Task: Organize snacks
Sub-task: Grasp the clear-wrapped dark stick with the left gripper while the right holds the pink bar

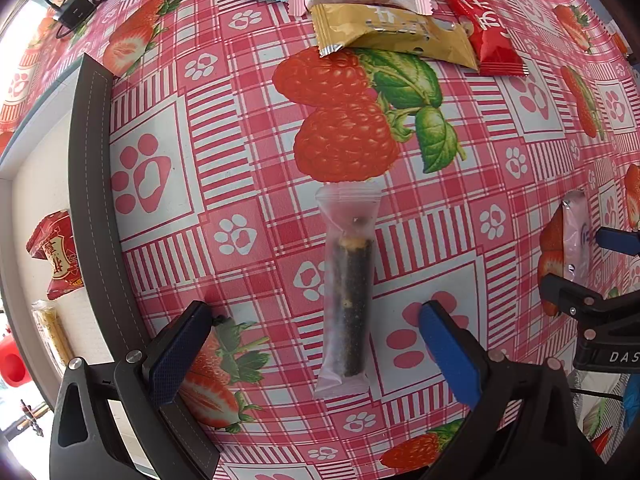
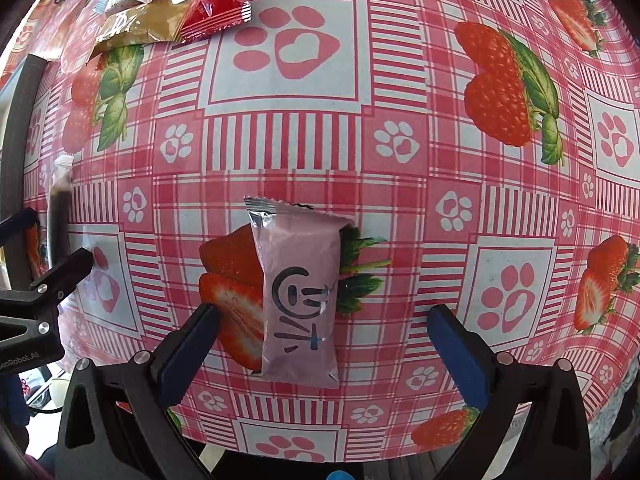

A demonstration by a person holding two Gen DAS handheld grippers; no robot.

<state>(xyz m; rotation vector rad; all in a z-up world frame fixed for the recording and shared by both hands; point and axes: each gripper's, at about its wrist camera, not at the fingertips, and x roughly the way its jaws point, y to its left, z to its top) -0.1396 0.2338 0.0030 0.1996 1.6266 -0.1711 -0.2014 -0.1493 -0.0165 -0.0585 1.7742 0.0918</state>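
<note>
Both claws gape wide and hold nothing. The left gripper (image 1: 316, 344) straddles a clear-wrapped dark roll (image 1: 349, 292); the right gripper (image 2: 324, 344) straddles a pink packet (image 2: 298, 300). At far left, what looks like a tray (image 1: 90, 184) holds two snacks already. A pile of packets (image 1: 384, 12) waits at the far side, so most sorting remains.

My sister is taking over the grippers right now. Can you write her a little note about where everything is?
Left gripper: open, empty, astride the clear-wrapped dark roll on the tablecloth.
Right gripper: open, empty, around the pink packet, not gripping it.
Done: a red packet and a yellow bar lie in the tray on the left.
Left: roll, pink packet, and the far pile of snacks.
</note>
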